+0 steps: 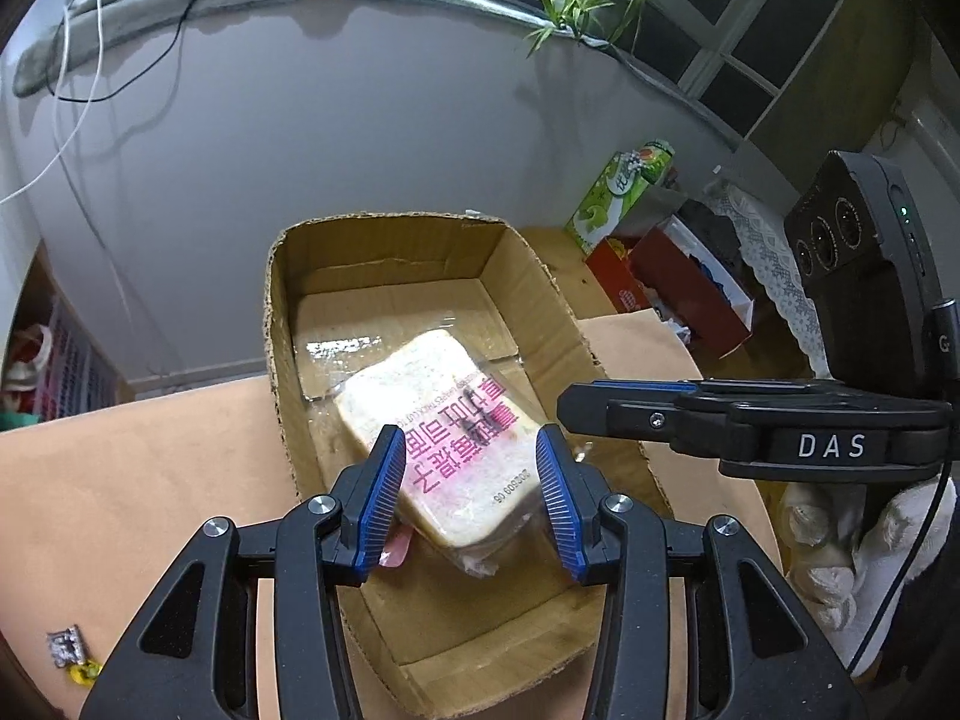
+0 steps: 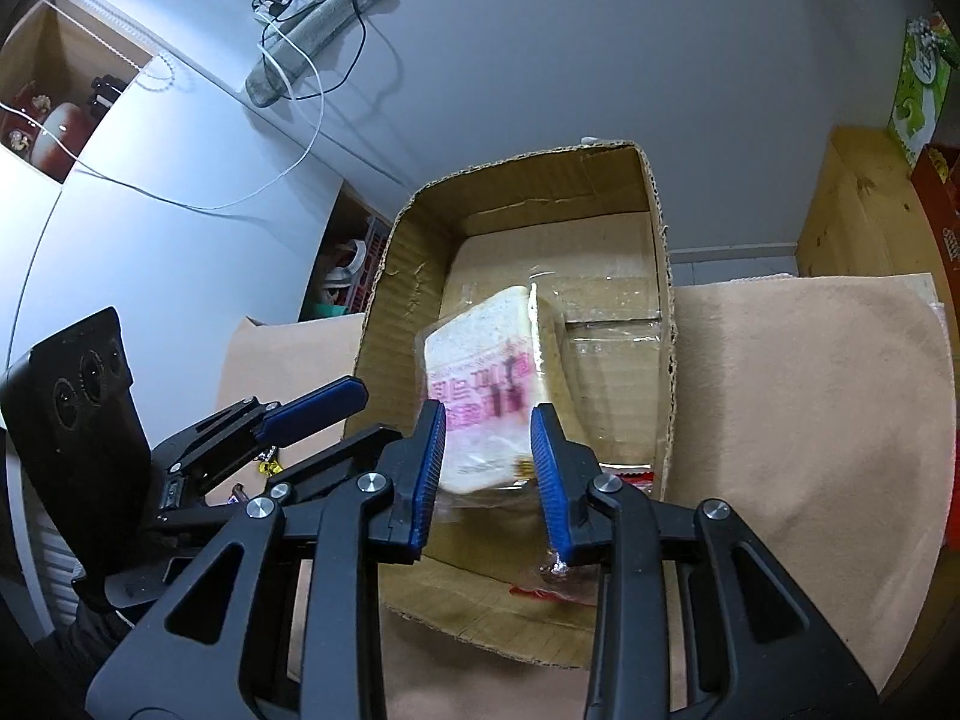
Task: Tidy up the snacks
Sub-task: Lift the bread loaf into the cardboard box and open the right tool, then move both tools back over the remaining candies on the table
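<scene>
A wrapped pack of sliced bread [image 1: 432,396] with pink print lies tilted inside an open cardboard box [image 1: 282,330], resting on other small packets. In the left wrist view my left gripper [image 1: 471,431] hovers over it, jaws part open, and the bread shows in the gap below the pads. My right gripper [image 1: 564,405] comes in from the right, its tip beside the bread's right edge. In the right wrist view the bread [image 2: 474,348] shows between the part-open fingers of my right gripper [image 2: 487,409]. My left gripper [image 2: 378,411] stands at the box's [image 2: 390,300] left wall with nothing between its fingers.
Red snack packets [image 2: 627,474] lie at the box's near end. The box sits on a tan cloth [image 1: 120,468] holding a foil scrap [image 1: 66,648]. A green carton [image 1: 618,192] and a red box [image 1: 690,288] stand at the back right. A gloved hand [image 1: 840,552] holds the right gripper.
</scene>
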Demonstrator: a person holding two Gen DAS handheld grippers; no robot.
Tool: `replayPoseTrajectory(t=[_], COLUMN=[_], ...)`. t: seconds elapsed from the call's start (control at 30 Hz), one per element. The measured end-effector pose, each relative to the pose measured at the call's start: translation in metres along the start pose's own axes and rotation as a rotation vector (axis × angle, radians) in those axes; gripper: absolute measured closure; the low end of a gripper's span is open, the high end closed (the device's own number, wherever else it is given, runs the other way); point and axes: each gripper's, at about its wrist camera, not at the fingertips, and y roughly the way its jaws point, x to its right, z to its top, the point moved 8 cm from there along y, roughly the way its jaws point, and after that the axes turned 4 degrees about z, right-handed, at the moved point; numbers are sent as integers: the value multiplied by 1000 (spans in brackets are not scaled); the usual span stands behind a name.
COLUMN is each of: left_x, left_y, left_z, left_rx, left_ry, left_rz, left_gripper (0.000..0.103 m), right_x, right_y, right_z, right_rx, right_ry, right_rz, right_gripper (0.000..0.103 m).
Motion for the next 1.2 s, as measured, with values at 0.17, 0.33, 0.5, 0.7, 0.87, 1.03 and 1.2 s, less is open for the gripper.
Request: replayPoseTrajectory(t=[0.17, 0.33, 0.5, 0.7, 0.87, 1.03, 1.2], left_x=[0, -3, -17, -54, -89, -123, -151], left_y=[-13, -32, -60, -100, -134, -166, -191], left_z=[1, -3, -20, -47, -73, -107, -145], left_rx=[15, 33, 49, 75, 92, 107, 118], left_ry=[6, 0, -21, -90, -143, -235, -323], left_rz=[-2, 2, 11, 52, 112, 157, 201], left_gripper=[60, 60, 60, 60, 60, 60, 60], right_x=[-6, -21, -52, -97, -129, -150, -164], right_y=[-7, -15, -21, -19, -13, 4, 26], right_z=[-4, -15, -32, -61, -89, -118, -143], right_rx=[10, 16, 13, -8, -19, -55, -99], right_ry=[2, -24, -73, -143, -197, -228, -233], right_rz=[-5, -14, -11, 16, 27, 34, 51], right_gripper=[71, 71, 71, 63, 57, 57, 57])
